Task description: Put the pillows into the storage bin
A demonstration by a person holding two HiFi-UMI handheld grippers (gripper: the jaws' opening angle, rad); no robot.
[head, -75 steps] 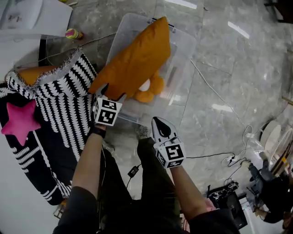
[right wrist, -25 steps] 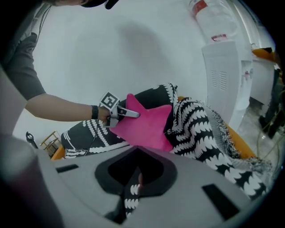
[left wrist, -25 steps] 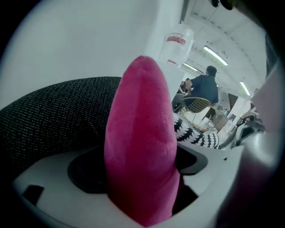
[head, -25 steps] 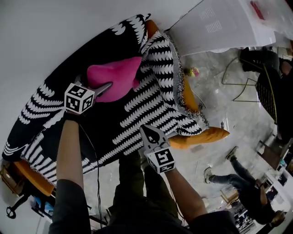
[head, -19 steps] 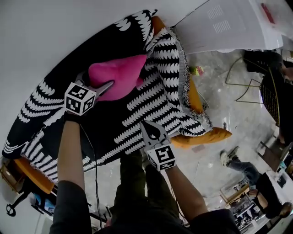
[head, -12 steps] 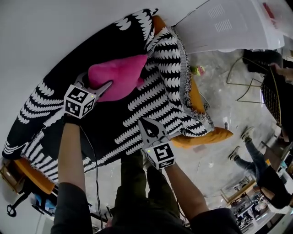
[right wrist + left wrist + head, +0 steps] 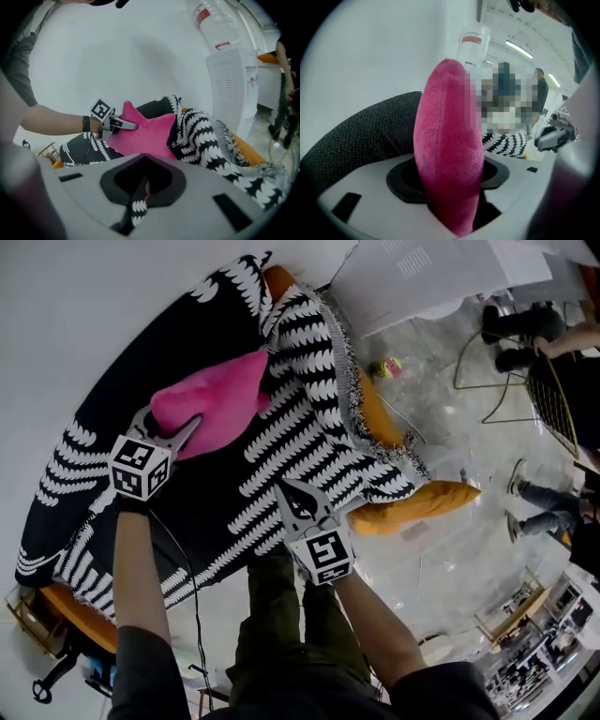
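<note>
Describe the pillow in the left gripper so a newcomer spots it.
On the black-and-white throw, near the white wall, lies a pink star-shaped pillow. The left gripper, whose fingers have just been closing, clamps one of its arms. It's the only pink thing; the nearby cushion is orange.

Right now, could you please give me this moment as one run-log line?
left gripper: jaws just closing, pinching pink star pillow | right gripper: jaws shut, empty, over patterned throw
</note>
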